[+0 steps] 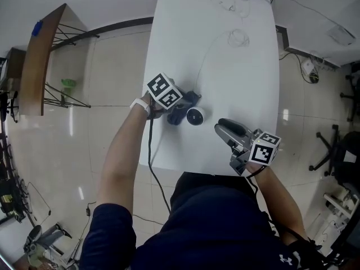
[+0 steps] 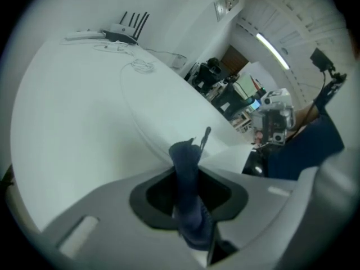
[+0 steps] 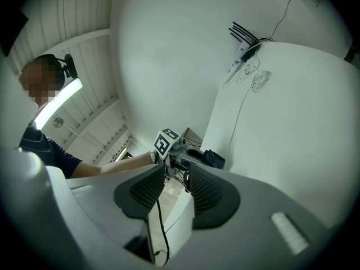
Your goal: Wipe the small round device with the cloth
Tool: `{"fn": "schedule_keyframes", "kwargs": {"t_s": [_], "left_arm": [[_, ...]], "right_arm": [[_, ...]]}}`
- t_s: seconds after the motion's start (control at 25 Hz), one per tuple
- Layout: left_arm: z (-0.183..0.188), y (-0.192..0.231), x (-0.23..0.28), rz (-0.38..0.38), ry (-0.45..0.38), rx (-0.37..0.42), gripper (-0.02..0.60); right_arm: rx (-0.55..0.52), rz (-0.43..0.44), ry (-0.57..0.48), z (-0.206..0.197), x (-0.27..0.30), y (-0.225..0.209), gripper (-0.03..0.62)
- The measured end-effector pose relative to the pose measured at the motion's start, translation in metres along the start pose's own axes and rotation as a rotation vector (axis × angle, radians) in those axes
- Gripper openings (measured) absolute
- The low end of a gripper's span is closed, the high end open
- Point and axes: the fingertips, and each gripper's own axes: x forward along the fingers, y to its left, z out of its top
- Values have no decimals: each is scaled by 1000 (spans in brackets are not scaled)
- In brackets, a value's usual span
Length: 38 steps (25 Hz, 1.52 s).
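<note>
Cloth [image 2: 188, 190] sat clamped in left gripper [image 2: 188, 153] fingers beside device [image 1: 196, 116] (right gripper [image 3: 175, 176] fingers apart, empty); wiping contact judged next.

The white table [image 1: 236, 77] bears a small round device [image 1: 196, 116] and thin cable [image 1: 229, 37].

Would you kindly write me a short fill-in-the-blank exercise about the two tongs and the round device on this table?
1. The left tongs are clamped on a dark blue ____.
2. The small round device rests on the white ____.
3. The right tongs stand open and hold ____.
Missing words: cloth; table; nothing.
</note>
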Motion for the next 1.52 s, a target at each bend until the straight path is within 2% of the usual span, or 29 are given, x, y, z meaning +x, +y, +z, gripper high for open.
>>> {"fn": "schedule_keyframes", "kwargs": {"t_s": [0.12, 0.2, 0.28, 0.48, 0.6, 0.68, 0.76, 0.84, 0.92, 1.0, 1.04, 1.24, 1.4, 1.52], "left_arm": [[-6, 12, 8, 121, 41, -6, 97], [-6, 14, 5, 181, 22, -22, 97], [-3, 8, -5, 210, -51, -47, 97], [2, -34, -45, 217, -322, -73, 98], [7, -57, -73, 333, -438, -57, 98], [12, -71, -80, 448, -444, 9, 98], [15, -85, -73, 562, -397, 124, 98], [17, -102, -59, 637, -339, 237, 98], [18, -115, -46, 678, -300, 310, 98], [18, -121, -35, 661, -304, 310, 98], [19, -122, -33, 628, -329, 274, 98], [23, -109, -59, 384, -546, -52, 98], [14, -78, -80, 241, -621, -214, 98], [0, -52, -80, 92, -683, -355, 98]], "right_arm": [[-5, -3, -10, 0, -3, 2, 136], [-15, 4, -12, 0, -4, 5, 132], [-28, 17, -7, 0, -4, 9, 132], [-47, 36, 9, -4, -4, 15, 132], [-49, 41, 24, -9, -3, 15, 132], [-50, 41, 32, -12, -3, 15, 132], [-52, 36, 37, -13, -2, 16, 132], [-54, 31, 36, -12, 0, 16, 132], [-56, 28, 32, -10, 2, 16, 132], [-60, 17, 28, -7, 3, 15, 132], [-61, 11, 28, -6, 3, 14, 132], [-54, 3, 17, -8, 1, 11, 130], [-23, -9, 5, -8, 1, 6, 129], [-1, -22, -1, -7, 1, 4, 129]]}}
